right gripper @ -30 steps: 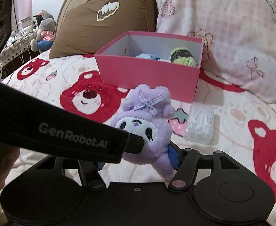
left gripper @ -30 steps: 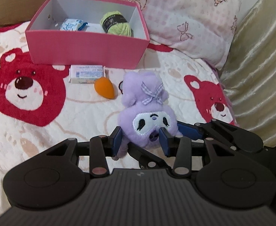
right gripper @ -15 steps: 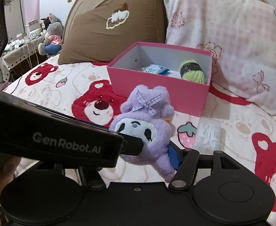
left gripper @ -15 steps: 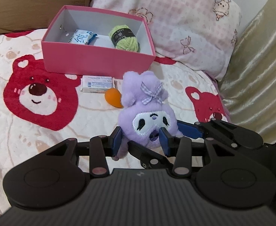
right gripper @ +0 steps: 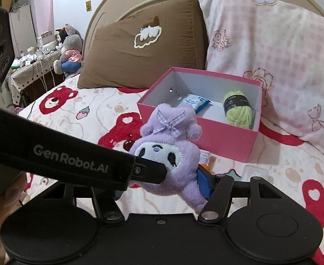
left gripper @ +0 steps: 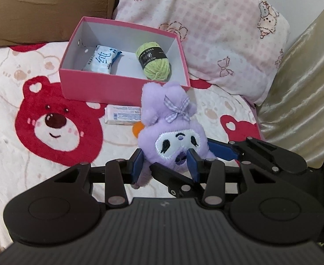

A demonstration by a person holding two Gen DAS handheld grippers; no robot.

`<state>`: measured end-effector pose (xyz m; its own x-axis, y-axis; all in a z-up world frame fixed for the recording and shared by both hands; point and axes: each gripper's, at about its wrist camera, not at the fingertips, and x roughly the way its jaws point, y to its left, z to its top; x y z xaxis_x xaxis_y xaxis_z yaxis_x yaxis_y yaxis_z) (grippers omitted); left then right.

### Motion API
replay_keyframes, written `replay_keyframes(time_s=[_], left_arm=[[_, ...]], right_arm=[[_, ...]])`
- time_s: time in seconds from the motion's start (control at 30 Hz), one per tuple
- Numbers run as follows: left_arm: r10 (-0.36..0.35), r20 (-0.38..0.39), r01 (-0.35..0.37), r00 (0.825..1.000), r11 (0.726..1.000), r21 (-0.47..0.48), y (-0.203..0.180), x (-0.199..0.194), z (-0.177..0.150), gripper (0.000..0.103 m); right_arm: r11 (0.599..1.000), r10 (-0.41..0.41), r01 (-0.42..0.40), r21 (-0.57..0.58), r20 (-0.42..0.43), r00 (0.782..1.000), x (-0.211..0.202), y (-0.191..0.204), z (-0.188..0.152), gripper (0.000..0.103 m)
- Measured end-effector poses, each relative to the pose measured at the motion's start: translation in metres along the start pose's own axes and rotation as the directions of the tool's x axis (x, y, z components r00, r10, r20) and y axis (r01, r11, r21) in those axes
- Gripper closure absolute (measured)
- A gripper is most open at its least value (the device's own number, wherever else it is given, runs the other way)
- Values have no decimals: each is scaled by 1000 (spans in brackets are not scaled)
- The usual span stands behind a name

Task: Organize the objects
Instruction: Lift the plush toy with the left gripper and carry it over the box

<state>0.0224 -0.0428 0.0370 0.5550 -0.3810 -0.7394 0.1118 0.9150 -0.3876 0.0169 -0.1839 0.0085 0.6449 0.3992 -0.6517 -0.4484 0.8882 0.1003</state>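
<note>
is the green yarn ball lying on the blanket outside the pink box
No, the green yarn ball sits inside the pink box, at its right end, beside a blue and white packet.

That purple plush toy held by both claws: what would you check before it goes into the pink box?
1. Left claw grips the purple plush toy: ok.
2. Right claw grips it too: ok.
3. Toy lifted clear of the bedspread: ok.
4. Free floor in the pink box, between the tissue pack and the green yarn: ok.
5. Gap wide enough for the toy: cannot tell.
</note>
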Motion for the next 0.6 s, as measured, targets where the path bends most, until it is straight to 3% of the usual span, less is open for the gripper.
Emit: replay_keyframes(time_s=[0.6], left_arm=[[-15,-37,16,999,999,33,15,-4,61,62]], right_arm=[[1000,4,-4,-9,-2,1000,16,1,52,36]])
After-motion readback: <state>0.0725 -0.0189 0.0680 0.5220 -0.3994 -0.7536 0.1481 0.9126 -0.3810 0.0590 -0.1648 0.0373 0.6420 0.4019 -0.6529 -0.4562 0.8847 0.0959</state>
